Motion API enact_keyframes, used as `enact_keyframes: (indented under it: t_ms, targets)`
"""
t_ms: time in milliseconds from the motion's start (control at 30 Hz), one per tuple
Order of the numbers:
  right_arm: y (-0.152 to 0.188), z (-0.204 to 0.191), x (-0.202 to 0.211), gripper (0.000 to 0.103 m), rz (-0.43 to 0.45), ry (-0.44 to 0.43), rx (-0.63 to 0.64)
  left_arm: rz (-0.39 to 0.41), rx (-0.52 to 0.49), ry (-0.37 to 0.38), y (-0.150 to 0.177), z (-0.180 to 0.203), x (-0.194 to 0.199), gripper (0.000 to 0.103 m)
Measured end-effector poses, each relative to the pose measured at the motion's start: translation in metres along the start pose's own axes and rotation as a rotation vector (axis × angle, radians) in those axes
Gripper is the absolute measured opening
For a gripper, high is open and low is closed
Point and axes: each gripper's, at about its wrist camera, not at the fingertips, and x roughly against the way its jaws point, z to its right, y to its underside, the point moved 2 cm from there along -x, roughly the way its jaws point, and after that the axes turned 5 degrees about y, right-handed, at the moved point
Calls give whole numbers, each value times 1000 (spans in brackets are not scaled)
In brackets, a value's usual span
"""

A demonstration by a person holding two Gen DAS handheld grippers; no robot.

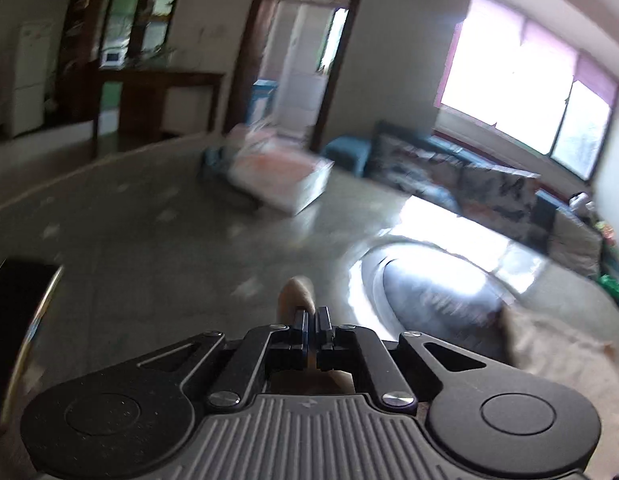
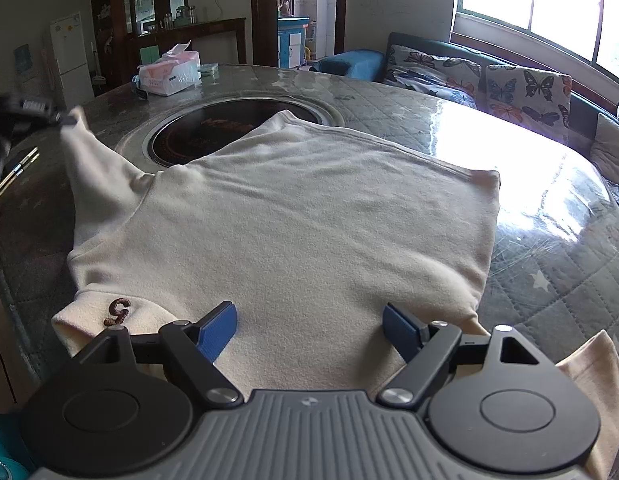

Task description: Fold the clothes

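Folding stands at an early stage, by my judgement: one cream fleece top (image 2: 285,216) lies spread flat on the quilted round table (image 2: 549,280), its body over the near half and its far hem partly covering the dark round hob (image 2: 213,128) set in the table's centre. A brown embroidered mark (image 2: 118,312) shows near the collar at the near left. One sleeve (image 2: 89,160) is lifted off the table to the left, its cuff pinched in the left gripper (image 2: 65,120), which appears blurred at the edge of the right wrist view. The left wrist view confirms this: the left gripper's jaws are closed tight, with a scrap of cream fabric (image 1: 297,292) protruding beyond the tips. The right gripper (image 2: 309,324) hangs over the near edge of the garment with its blue pads (image 2: 219,326) spread wide and nothing between them; it holds nothing. No completed fold is visible; laying the sleeve across the body and folding the body itself appear to remain. Count: one garment, two grippers, one tissue pack (image 2: 169,72) at the far side of the table, well apart from the top, one dark flat object (image 2: 17,168) at the left table edge which I cannot identify. Beyond the table, one sofa with butterfly cushions (image 2: 529,92) sits under the window.
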Motion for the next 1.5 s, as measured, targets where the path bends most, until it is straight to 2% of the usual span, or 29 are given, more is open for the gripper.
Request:
enact_keyframes:
  t_ms: [100, 200, 267, 300, 367, 433, 633, 733, 767, 900, 1067, 1167, 1300, 1433, 1500]
  targets:
    - [-1, -1, 0, 82, -6, 2, 5, -26, -10, -28, 12, -8, 3, 4]
    - [-1, -1, 0, 82, -10, 2, 8, -56, -3, -58, 16, -12, 2, 11]
    - [-2, -1, 0, 82, -12, 2, 9, -68, -6, -93, 14, -13, -1, 22]
    - [-2, -2, 0, 82, -13, 2, 10, -62, -8, -106, 12, -14, -1, 25]
    - [-2, -2, 0, 82, -15, 2, 11, -44, -5, -113, 7, -14, 1, 35]
    - [-2, -2, -1, 82, -17, 2, 12, -23, -9, -109, 1, -11, 2, 40]
    - [-3, -3, -1, 83, -22, 2, 17, -50, -116, -13, 0, 18, -13, 38]
    - [-3, -3, -1, 83, -25, 2, 18, -92, -177, 24, 5, 31, -31, 38]
    - [-4, -3, -1, 83, -26, 2, 18, -112, -206, 8, 7, 35, -38, 38]
    - [-4, -2, -2, 84, -27, 1, 18, -86, -330, -50, 7, 42, -53, 41]
    - [-4, -2, -2, 85, -27, 0, 18, -71, -379, -117, 0, 41, -65, 43]
    - [-3, -2, -2, 85, -22, 0, 15, -81, -343, -139, -4, 39, -65, 43]
    - [-3, -3, 1, 85, -11, 2, 10, -47, -330, -75, -7, 60, -46, 41]
    - [-4, -2, 6, 84, 5, 0, 3, -50, -281, 149, -1, 99, -12, 40]
    - [-4, -2, 9, 84, 14, -2, -3, -73, -294, 272, 10, 124, -1, 40]
